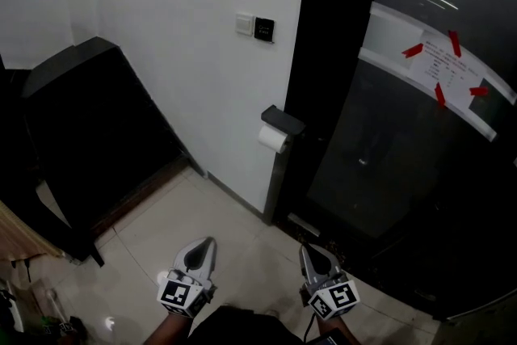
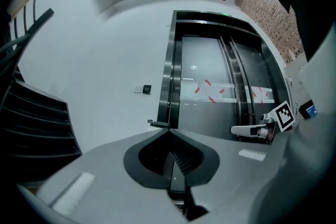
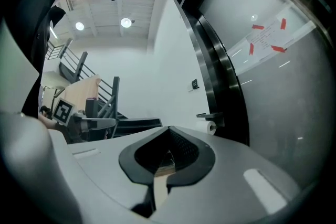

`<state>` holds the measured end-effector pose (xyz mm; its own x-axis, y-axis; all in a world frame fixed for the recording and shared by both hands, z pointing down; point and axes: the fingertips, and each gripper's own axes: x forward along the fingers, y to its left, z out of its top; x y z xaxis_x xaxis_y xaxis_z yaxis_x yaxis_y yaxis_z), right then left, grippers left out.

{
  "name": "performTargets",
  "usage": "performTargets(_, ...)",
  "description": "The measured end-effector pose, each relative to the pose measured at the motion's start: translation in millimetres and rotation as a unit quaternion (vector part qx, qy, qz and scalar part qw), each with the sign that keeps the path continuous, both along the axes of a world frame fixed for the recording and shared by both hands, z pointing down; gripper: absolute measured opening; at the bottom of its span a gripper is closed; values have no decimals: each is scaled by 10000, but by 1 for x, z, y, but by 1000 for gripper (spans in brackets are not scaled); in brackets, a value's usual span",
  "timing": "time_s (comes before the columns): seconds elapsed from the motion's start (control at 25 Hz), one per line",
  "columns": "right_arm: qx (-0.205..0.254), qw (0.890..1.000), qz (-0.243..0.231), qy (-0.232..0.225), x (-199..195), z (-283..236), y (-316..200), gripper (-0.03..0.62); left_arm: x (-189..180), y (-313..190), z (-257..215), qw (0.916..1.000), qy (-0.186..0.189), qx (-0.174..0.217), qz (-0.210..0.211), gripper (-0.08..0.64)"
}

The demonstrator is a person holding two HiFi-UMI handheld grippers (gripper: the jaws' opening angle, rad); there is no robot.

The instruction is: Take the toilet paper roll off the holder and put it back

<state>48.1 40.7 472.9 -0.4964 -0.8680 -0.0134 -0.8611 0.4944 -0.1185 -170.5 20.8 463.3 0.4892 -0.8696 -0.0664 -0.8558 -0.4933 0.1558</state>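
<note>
A white toilet paper roll [image 1: 273, 139] hangs under the black cover of a holder [image 1: 283, 119] fixed on the white wall beside a dark door frame. The right gripper view shows the roll [image 3: 210, 127] small and far off, under the holder [image 3: 209, 115]. In the left gripper view only the holder's cover [image 2: 157, 124] shows, just past the jaw tips. Both grippers are low over the tiled floor, well short of the roll. My left gripper [image 1: 208, 242] has its jaws together with nothing in them. My right gripper [image 1: 306, 250] is likewise shut and empty.
A dark door frame [image 1: 323, 77] and a glass door [image 1: 420, 166] with a paper notice taped in red [image 1: 445, 72] stand right of the holder. A wall switch [image 1: 256, 27] sits above it. A black slatted structure [image 1: 89, 125] fills the left side.
</note>
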Motion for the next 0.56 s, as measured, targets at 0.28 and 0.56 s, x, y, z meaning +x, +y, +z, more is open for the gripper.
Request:
performTargets(0.28,1,10000,7,-73,7,3,-4,12,-4,-10,-8,9999,-52,37,-94,2)
performTargets(0.56,-117,9999,54,-85,17,16,-10,12,-4,-20,-3,9994,-31,32,-344,2)
